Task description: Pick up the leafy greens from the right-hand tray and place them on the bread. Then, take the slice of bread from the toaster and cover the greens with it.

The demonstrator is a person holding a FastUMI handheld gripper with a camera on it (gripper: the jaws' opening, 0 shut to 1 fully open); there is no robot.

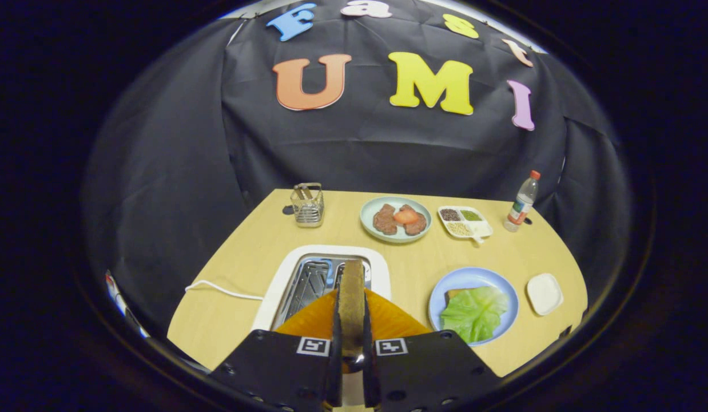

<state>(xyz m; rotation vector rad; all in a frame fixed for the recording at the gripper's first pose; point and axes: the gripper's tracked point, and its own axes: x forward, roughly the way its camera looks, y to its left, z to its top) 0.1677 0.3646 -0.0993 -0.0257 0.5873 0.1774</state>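
Now the claw (351,337) is pinched narrow on a slice of bread (351,297), which stands edge-on between the two fingers (335,349) with both pressing its faces. The slice is above the toaster (285,286), a white box with open metal slots just ahead of the fingers; its white cord (222,290) runs off to the left across the tabletop (411,257). Whether the slice's lower end is clear of the slot cannot be told.

To the right of the toaster sits a blue plate (474,280) bearing the greens (474,312), which lie spread over another slice (454,293) whose corner peeks out at the back left. Just right of that plate is a small white tray (544,293). Farther back are a metal rack (307,205), a pale green plate (370,220) with meat patties and a tomato slice, a divided dish (465,222) of seeds, and a bottle (522,201) with a red cap.
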